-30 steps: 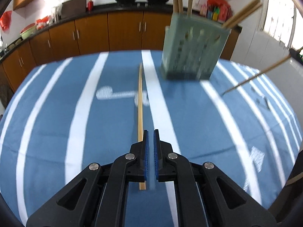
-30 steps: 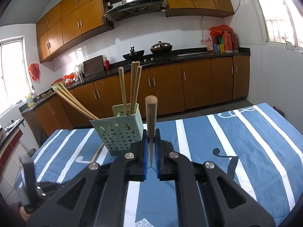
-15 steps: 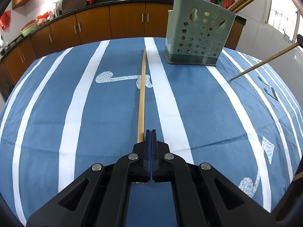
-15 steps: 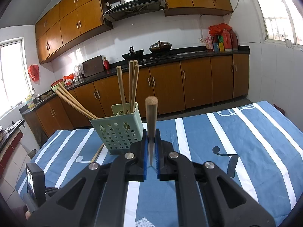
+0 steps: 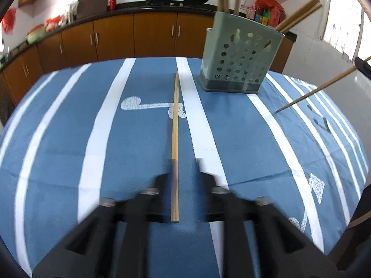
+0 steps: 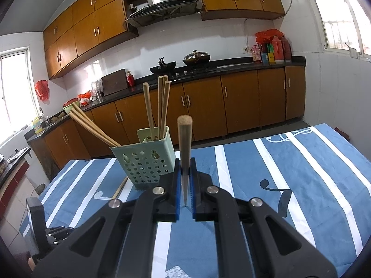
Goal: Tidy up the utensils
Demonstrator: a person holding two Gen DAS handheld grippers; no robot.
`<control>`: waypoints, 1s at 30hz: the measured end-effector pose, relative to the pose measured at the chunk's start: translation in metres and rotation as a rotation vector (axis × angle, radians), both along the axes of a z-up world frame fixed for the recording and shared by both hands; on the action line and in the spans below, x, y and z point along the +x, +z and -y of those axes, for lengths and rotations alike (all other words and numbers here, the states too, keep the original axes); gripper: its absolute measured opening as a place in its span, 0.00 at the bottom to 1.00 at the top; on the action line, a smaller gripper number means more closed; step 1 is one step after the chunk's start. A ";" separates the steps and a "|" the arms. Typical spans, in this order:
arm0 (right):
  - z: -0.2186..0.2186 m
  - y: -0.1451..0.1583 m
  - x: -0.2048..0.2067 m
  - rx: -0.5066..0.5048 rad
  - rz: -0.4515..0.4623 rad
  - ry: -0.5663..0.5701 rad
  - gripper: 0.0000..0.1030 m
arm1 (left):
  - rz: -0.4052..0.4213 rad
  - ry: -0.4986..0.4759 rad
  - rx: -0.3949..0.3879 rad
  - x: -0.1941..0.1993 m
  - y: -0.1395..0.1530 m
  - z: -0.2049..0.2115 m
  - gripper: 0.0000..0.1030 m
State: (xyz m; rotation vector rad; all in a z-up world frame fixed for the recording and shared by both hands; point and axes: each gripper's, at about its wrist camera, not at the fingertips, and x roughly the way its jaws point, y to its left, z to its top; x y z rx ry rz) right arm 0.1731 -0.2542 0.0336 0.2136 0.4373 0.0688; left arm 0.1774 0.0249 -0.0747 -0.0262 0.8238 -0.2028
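Observation:
A bamboo chopstick (image 5: 175,139) lies flat on the blue striped tablecloth (image 5: 129,162), pointing away from me. My left gripper (image 5: 185,165) hovers over its near end. Its jaws are opening and blurred; the chopstick lies between them near the left finger, and the pads do not press on it. A green perforated utensil holder (image 5: 241,62) stands behind it to the right, with several chopsticks inside. My right gripper (image 6: 184,162) is shut on another chopstick (image 6: 184,139), held upright, just right of the holder (image 6: 143,162). That same stick (image 5: 317,90) shows at the right of the left wrist view.
Wooden kitchen cabinets (image 6: 204,106) and a dark counter with woks (image 6: 197,58) run behind the table. The lying chopstick (image 6: 119,188) shows left of the holder in the right wrist view. A window (image 5: 343,23) is at the right.
The left gripper's jaws, shut half a second ago, have spread apart around the near end of the lying chopstick. The right gripper and its chopstick have stayed put.

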 end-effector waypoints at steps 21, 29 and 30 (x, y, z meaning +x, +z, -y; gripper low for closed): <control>0.002 0.001 -0.002 0.016 -0.003 0.001 0.08 | -0.010 -0.024 0.161 -0.009 -0.013 0.019 0.07; 0.004 0.001 -0.003 0.022 0.001 -0.003 0.08 | 0.014 -0.033 0.080 -0.014 0.014 0.007 0.07; 0.004 0.001 -0.003 0.023 0.001 -0.003 0.08 | 0.021 -0.036 0.076 -0.015 0.017 0.007 0.07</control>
